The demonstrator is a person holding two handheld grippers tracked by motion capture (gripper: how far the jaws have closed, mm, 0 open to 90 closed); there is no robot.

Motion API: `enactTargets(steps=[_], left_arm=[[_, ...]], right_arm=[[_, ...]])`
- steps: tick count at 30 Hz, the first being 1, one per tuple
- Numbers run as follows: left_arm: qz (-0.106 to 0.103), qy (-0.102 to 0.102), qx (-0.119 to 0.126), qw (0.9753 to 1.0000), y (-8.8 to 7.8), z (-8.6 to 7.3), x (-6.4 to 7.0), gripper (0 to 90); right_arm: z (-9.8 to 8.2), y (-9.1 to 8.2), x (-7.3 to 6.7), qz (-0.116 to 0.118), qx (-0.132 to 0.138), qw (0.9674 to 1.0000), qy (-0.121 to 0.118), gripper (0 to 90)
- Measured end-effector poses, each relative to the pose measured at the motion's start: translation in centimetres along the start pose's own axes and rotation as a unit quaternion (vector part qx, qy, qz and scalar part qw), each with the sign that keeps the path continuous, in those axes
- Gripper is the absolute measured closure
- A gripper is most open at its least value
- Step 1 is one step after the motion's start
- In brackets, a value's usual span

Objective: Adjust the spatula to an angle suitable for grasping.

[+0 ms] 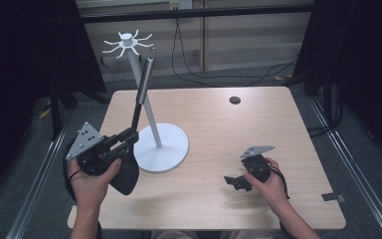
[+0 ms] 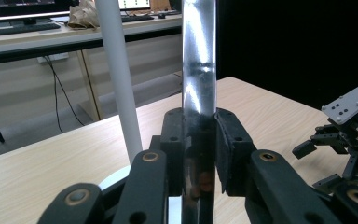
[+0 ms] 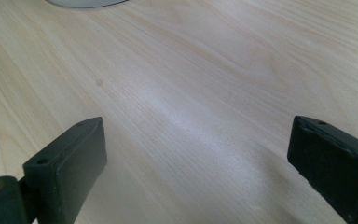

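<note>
While clamped in left gripper [image 1: 129, 135], spatula [image 1: 145, 74] lifted beside rack [image 1: 127, 44], handle tip near hooks, not hung yet; right gripper [image 3: 196, 163] wide open, empty.

One white hook stand [image 1: 154, 130] rises on the surface [image 1: 258, 124], and one long metal-handled utensil [image 1: 144, 82] leans beside its pole. Two tongs are near its base: one to its left [image 1: 129, 135], one to its right [image 1: 235, 182]. One small dark disc [image 1: 235, 100] lies beyond.

No readable text, labels, numbers, signs
</note>
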State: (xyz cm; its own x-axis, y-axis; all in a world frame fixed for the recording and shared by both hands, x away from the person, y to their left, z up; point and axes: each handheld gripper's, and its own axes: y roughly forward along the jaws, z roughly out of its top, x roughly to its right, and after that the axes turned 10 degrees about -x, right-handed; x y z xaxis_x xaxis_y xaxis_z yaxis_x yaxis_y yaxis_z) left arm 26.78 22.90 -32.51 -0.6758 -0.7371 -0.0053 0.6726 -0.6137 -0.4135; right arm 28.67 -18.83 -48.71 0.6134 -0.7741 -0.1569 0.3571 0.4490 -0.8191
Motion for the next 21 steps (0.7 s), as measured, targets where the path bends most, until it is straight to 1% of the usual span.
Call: enactTargets(steps=[2, 4, 7, 12, 13, 14, 16, 18, 19, 21], left_arm=[[0.004, 0.002, 0.002, 1.0, -0.1, -0.1, 0.0, 75.3], [0.005, 0.004, 0.004, 1.0, -0.4, -0.1, 0.0, 75.3], [0.008, 0.001, 0.005, 1.0, -0.6, -0.3, 0.0, 75.3], [0.017, 0.007, 0.009, 0.9998, -1.5, -0.5, 0.1, 75.3], [0.018, 0.005, 0.011, 0.9998, -1.5, -0.5, 0.0, 75.3], [0.02, 0.002, 0.012, 0.9997, -1.6, -0.5, 0.0, 75.3], [0.026, 0.006, 0.008, 0.9996, -1.6, -0.6, -0.3, 75.3], [0.031, 0.002, 0.01, 0.9995, -1.5, -0.7, -0.4, 75.2], [0.027, -0.001, 0.01, 0.9996, -1.4, -0.8, -0.5, 75.3], [0.029, 0.0, 0.009, 0.9995, -1.2, -0.9, -0.5, 75.3]], right_arm=[[0.0, 0.1, 0.0, 0.004, 0.003, 1.0, -0.001, 4.2], [0.0, 0.1, 0.0, 0.001, 0.001, 1.0, 0.0, 4.2], [0.0, 0.1, -0.1, 0.002, 0.0, 1.0, -0.001, 4.2], [0.0, 0.1, -0.1, 0.002, 0.0, 1.0, -0.001, 4.2], [0.0, 0.1, -0.1, 0.0, -0.003, 1.0, -0.001, 4.2], [0.0, 0.2, -0.1, 0.004, -0.001, 1.0, -0.003, 4.2], [0.0, 0.3, -0.1, 0.006, -0.002, 1.0, 0.0, 4.2], [0.1, 0.2, -0.2, 0.004, -0.003, 1.0, -0.003, 4.2], [0.1, 0.2, -0.2, 0.006, -0.001, 1.0, -0.005, 4.2], [0.1, 0.3, -0.2, 0.007, -0.002, 1.0, -0.005, 4.2]])
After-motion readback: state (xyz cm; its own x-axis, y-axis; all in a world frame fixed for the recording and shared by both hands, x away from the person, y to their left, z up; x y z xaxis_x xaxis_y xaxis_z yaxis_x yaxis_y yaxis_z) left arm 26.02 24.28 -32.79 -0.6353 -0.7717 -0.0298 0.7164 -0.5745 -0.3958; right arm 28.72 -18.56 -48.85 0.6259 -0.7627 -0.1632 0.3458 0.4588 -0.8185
